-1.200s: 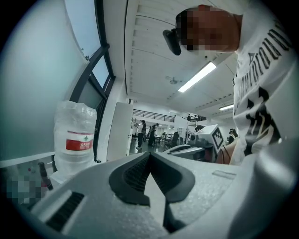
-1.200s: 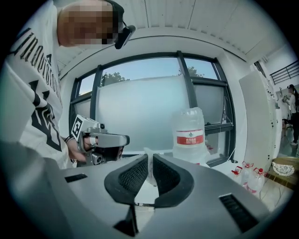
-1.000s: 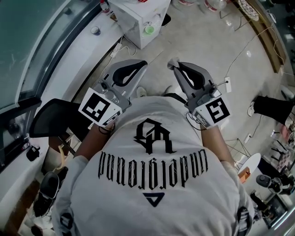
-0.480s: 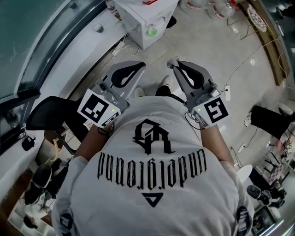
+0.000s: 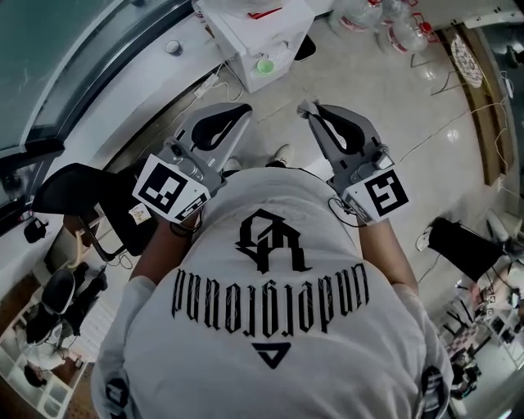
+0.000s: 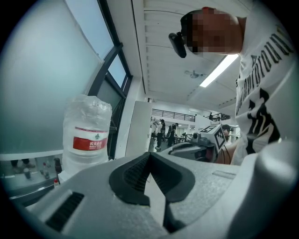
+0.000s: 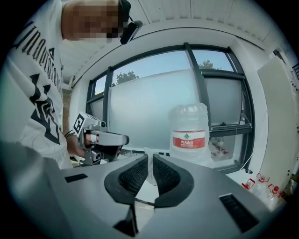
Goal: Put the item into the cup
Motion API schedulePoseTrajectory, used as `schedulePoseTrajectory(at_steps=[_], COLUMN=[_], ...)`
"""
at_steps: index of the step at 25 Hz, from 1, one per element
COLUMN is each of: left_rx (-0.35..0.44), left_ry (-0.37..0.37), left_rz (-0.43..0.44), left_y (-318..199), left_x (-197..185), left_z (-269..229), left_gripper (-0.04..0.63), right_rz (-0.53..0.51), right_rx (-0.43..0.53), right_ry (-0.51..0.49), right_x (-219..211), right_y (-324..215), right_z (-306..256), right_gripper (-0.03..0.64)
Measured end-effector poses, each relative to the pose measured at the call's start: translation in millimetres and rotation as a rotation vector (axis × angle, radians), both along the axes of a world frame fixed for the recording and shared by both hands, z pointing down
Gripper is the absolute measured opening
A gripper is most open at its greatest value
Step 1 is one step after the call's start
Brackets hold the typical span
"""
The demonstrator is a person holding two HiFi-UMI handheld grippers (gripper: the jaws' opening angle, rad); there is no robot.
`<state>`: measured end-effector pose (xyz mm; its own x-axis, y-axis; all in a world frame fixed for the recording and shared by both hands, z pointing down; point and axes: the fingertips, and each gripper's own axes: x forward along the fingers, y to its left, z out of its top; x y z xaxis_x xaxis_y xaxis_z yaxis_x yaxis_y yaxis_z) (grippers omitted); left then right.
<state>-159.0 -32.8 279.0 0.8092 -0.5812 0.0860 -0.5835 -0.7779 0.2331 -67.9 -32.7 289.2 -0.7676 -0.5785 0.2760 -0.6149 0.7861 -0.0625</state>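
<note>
Item (image 7: 149,170), small pale scrap, pinched at the very tips of right hand-held gripper (image 5: 310,114), chest height. Left hand-held gripper (image 5: 246,110): jaws together, empty. Risk: thin tip grip, any jolt drops item to floor (image 5: 385,98). Farther off, what looks like green cup (image 5: 264,65) on white box (image 5: 233,24). Small mouth, easy miss.

Two grey handheld grippers show: one left gripper (image 5: 250,108) and one right gripper (image 5: 307,110). One small pale translucent item (image 7: 149,164) sits between the right gripper's jaws. One small green cup (image 5: 264,65) stands on one white box (image 5: 246,29). There is one black chair (image 5: 82,196). Each gripper view shows one large clear water jug with a red label (image 6: 86,135).
</note>
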Motion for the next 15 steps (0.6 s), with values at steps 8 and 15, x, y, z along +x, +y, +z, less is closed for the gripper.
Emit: schedulePoseTrajectory(at_steps=[8, 15], left_rx=[0.015, -0.035], left_ry=[-0.042, -0.049], left_rz=[-0.097, -0.139], left_y=[-23.1, -47.7], left_x=[23.8, 16.7], left_z=[9.1, 32.4], left_gripper=[0.015, 0.015], right_rz=[-0.099, -0.168], right_rx=[-0.013, -0.061], right_ry=[0.001, 0.014], right_x=[34.3, 30.0], right_y=[-20.8, -32.0], right_z=[19.1, 48.5], right_gripper=[0.035, 0.034])
